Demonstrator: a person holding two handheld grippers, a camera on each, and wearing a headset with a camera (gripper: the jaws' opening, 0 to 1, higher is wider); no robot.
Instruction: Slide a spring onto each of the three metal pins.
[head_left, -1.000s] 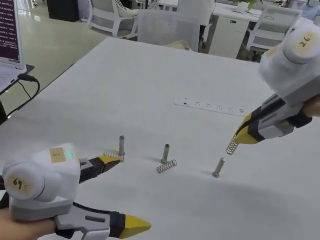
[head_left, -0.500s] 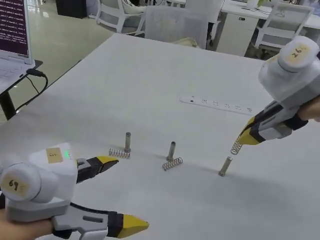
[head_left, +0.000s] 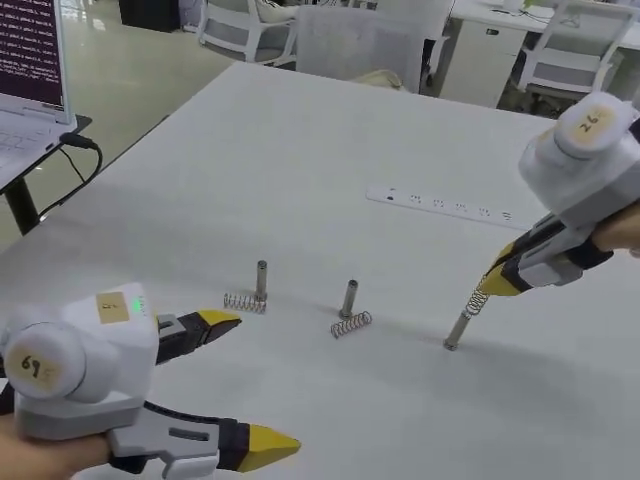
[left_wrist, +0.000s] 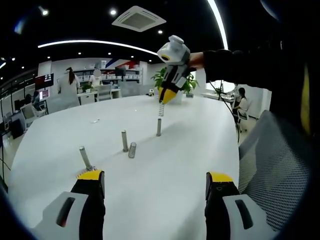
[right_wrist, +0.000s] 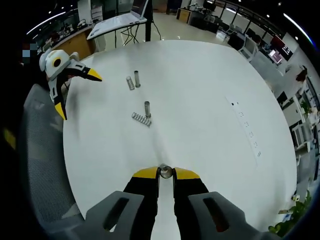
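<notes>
My right claw (head_left: 495, 284) is clamped on a spring (head_left: 477, 299), held tilted with its lower end at the top of the right pin (head_left: 457, 331). My left claw (head_left: 262, 380) is spread wide and holds nothing, over the table (head_left: 300, 150) near the left pin (head_left: 261, 279). Left pin and middle pin (head_left: 349, 297) stand bare, with a second spring (head_left: 243, 302) and third spring (head_left: 351, 324) lying just beside their bases

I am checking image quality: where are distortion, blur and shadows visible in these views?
Head view: sharp, even light, only faint shadows by the pins. Left gripper view: fisheye bends the ceiling light strip into an arc. Right gripper view: the table edge bows strongly.
</notes>
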